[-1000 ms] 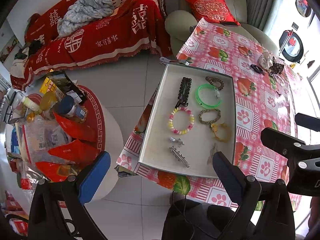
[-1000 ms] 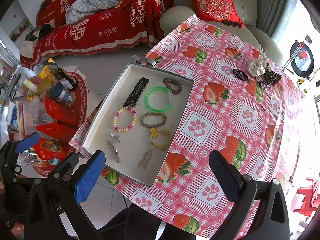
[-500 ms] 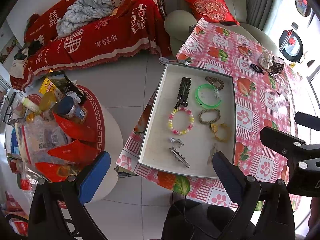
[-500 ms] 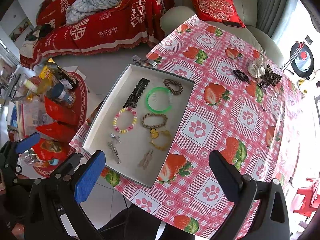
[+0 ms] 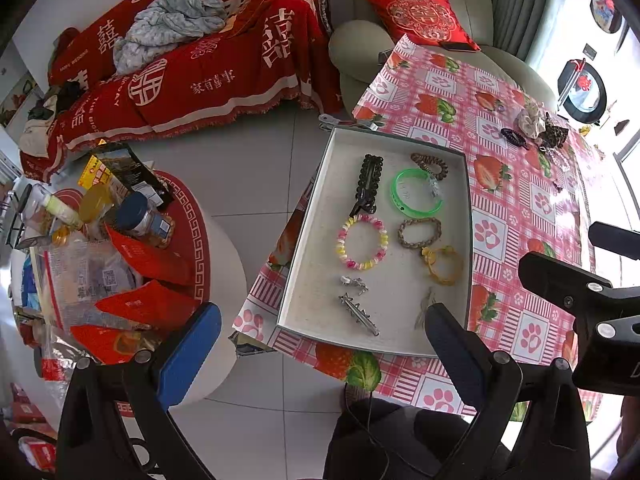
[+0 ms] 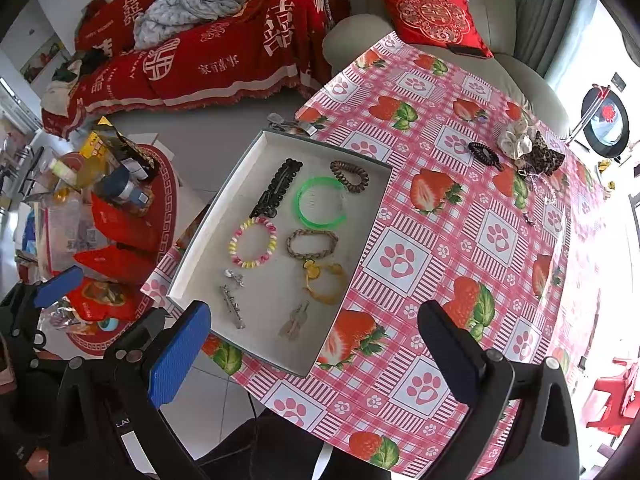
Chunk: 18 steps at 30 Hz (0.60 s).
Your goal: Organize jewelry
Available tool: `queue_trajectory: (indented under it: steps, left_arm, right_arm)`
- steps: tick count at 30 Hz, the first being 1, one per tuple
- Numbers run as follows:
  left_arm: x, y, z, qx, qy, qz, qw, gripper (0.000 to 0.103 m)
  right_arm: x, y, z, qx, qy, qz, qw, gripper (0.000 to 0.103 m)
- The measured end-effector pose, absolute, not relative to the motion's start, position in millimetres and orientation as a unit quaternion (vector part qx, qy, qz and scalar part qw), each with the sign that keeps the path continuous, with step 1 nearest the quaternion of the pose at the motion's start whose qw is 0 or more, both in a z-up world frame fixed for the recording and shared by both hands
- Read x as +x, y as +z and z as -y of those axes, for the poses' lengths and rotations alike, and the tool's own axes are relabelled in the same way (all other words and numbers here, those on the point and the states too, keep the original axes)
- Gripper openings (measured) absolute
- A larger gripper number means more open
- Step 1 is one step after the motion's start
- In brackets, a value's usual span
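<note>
A white tray [image 5: 320, 216] [image 6: 208, 264] lies on the strawberry tablecloth near the table's front edge. It holds a black clip [image 6: 278, 188], a green bangle [image 6: 320, 202], a brown coil tie [image 6: 350, 176], a beaded bracelet [image 6: 253, 248], a braided bracelet [image 6: 312, 242], a yellow bracelet [image 6: 326, 282] and silver clips [image 6: 232, 306]. More jewelry and scrunchies [image 6: 528, 150] [image 5: 536, 128] lie at the table's far side. My left gripper [image 5: 320, 352] is open and empty, held above the tray's near edge. My right gripper [image 6: 316, 352] is open and empty above the tray's near right corner.
A round side table [image 5: 224, 264] to the left carries jars, bags and red packets. A red-covered sofa [image 5: 192, 60] and a beige armchair [image 6: 440, 28] with a red cushion stand behind. The right gripper's body [image 5: 580, 300] shows at the right of the left wrist view.
</note>
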<state>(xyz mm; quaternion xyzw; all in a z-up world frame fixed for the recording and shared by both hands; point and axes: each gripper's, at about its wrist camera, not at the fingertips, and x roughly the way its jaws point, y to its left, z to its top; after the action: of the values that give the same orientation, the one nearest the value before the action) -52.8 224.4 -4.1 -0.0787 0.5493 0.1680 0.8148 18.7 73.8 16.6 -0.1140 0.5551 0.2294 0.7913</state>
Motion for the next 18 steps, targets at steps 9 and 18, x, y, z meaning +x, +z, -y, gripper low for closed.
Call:
queue_trajectory:
  steps: [9,18]
  left_arm:
    - [-52.3,-2.8,-228.3,-0.076,0.167,-0.549,0.815,0.103]
    - [-51.8,-3.4,-230.0,-0.072,0.167,-0.550,0.815,0.103]
  right_arm:
    - [18.7,17.1,-74.1,-0.114,0.230,-0.555,0.791,0.103]
    - [18.0,16.2,-74.1,-0.114,0.230,-0.555,0.791,0.103]
